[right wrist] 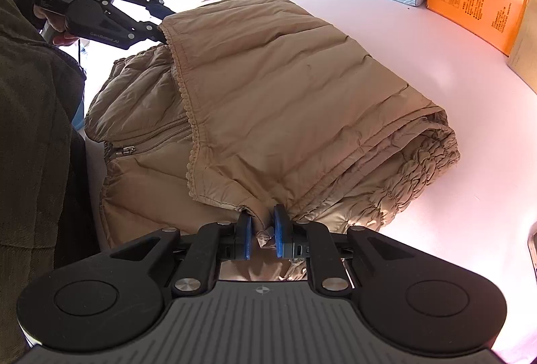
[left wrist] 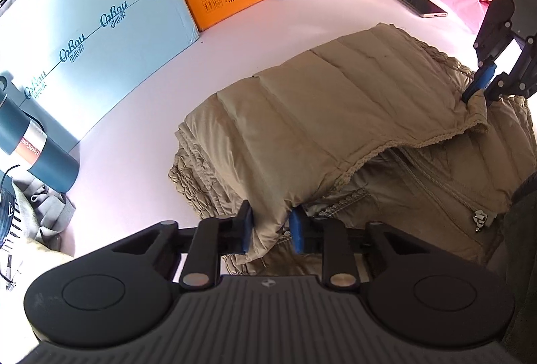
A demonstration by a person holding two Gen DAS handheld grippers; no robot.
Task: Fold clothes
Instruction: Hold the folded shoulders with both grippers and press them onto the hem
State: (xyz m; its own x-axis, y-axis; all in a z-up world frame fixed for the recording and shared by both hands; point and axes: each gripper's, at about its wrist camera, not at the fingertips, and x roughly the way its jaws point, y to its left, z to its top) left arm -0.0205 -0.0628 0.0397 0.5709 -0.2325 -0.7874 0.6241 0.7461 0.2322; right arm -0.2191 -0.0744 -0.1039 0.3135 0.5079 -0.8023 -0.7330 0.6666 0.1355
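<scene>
jacket (left wrist: 335, 115) lies mid-table (left wrist: 141, 162), one half folded over. left gripper (left wrist: 270, 228) clenches the flap's corner at 6 o'clock, right gripper (right wrist: 262, 234) clenches the other corner; likely both pin the hem so the fold lands square. phone (left wrist: 414, 0) at 1 o'clock.

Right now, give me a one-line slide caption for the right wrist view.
Right gripper pinches a corner of the tan puffer jacket on the white table; left gripper at the far corner.

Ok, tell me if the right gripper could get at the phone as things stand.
Probably not yet: the right gripper is shut on the tan puffer jacket's corner. The phone lies bare on the table beyond it, so the way looks free after letting go.
</scene>
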